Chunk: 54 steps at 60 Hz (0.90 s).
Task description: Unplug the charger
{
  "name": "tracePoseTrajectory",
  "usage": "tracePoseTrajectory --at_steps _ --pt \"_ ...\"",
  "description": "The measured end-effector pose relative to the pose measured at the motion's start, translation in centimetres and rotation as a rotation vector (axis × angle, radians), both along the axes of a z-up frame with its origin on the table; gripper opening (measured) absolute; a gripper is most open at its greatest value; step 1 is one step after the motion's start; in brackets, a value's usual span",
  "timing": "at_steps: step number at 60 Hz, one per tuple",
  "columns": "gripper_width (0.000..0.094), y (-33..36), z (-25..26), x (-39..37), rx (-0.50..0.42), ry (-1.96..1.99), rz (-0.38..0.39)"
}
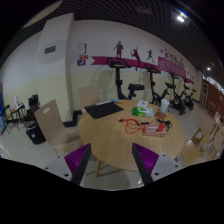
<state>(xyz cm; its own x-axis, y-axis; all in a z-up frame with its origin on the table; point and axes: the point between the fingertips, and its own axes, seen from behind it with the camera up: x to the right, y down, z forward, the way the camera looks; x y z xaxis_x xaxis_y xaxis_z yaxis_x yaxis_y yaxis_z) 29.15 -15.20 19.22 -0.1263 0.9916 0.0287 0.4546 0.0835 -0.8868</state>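
Observation:
My gripper (pixel 112 160) is open and empty, its two purple-padded fingers (pixel 79 163) apart over the near edge of a round wooden table (pixel 105 135). Far beyond the fingers, on the table's far side, lies a cluster of things: a red and orange object with cables (pixel 135 125), a green and white box (pixel 141 107) and a white item (pixel 163 123). I cannot make out a charger or a socket among them at this distance.
Wooden chairs stand around the table, one to the left (pixel 55 127) and one to the right (pixel 205 140). Exercise machines (pixel 150 85) line the back wall under a mural with figures. A dark stand (pixel 35 118) is at the left.

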Motion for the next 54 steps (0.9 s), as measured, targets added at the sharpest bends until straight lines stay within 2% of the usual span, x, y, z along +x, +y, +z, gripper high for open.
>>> tracePoseTrajectory --at_steps 10,14,30,39,54 --pt "0.086 4.8 -0.4 -0.7 0.009 0.007 -0.049" --pt "0.0859 5.7 -0.8 -0.7 0.021 0.01 -0.084" --pt "0.0855 16.8 -2.9 -0.5 0.039 -0.017 -0.221" --pt "0.0859 20.9 -4.2 -1.6 0.059 -0.014 -0.26" --pt "0.0858 25.4 -5.4 -6.0 0.021 0.02 -0.279"
